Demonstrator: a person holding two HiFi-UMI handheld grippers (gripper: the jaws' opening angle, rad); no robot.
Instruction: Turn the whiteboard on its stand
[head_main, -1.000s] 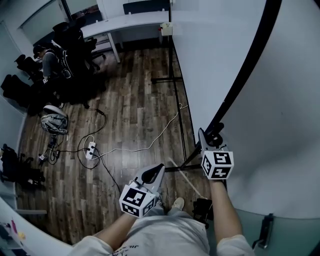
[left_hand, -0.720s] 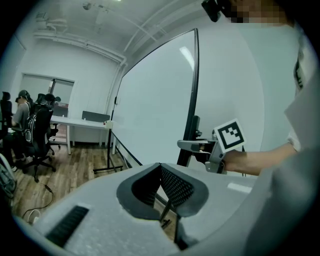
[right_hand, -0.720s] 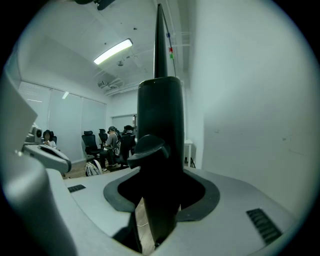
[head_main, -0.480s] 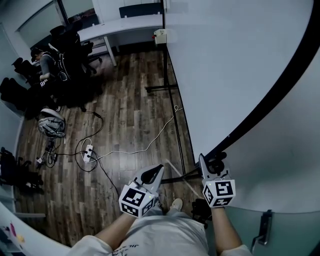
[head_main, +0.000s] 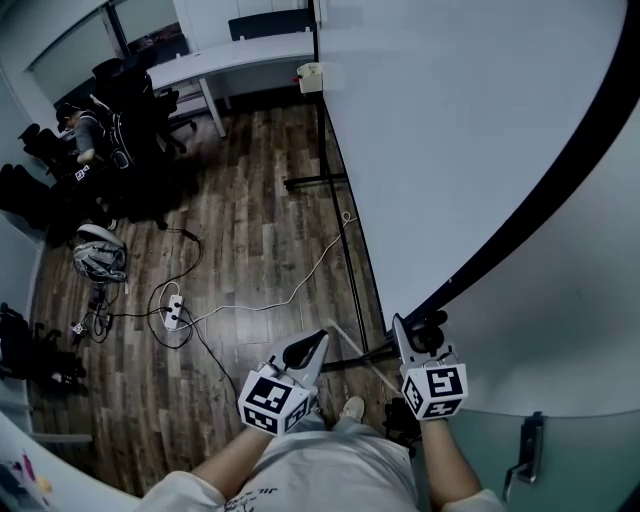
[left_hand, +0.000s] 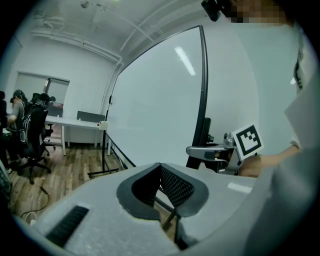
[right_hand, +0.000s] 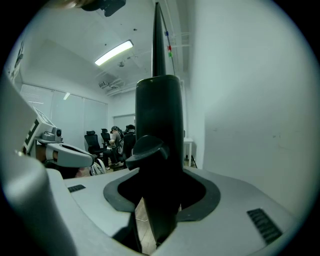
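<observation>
The whiteboard (head_main: 450, 130) is a tall white panel with a black frame (head_main: 540, 200), filling the right of the head view. Its stand's black floor bar (head_main: 355, 270) runs along the wooden floor. My right gripper (head_main: 412, 340) is shut on the frame's black post (right_hand: 159, 150) at the panel's near edge. The post fills the gap between the jaws in the right gripper view. My left gripper (head_main: 310, 345) hangs apart to the left of the stand, shut on nothing. In the left gripper view, the whiteboard (left_hand: 155, 110) stands ahead and the right gripper (left_hand: 200, 150) is at its edge.
White cables and a power strip (head_main: 175, 310) lie on the floor left of the stand. A white desk (head_main: 240, 55) stands at the back, with office chairs and seated people (head_main: 110, 110) to its left. A glass panel with a handle (head_main: 525, 450) is at lower right.
The right gripper has come nearer to me along with the frame post, and the black frame edge has swung out to the right. The left gripper has stayed put.
</observation>
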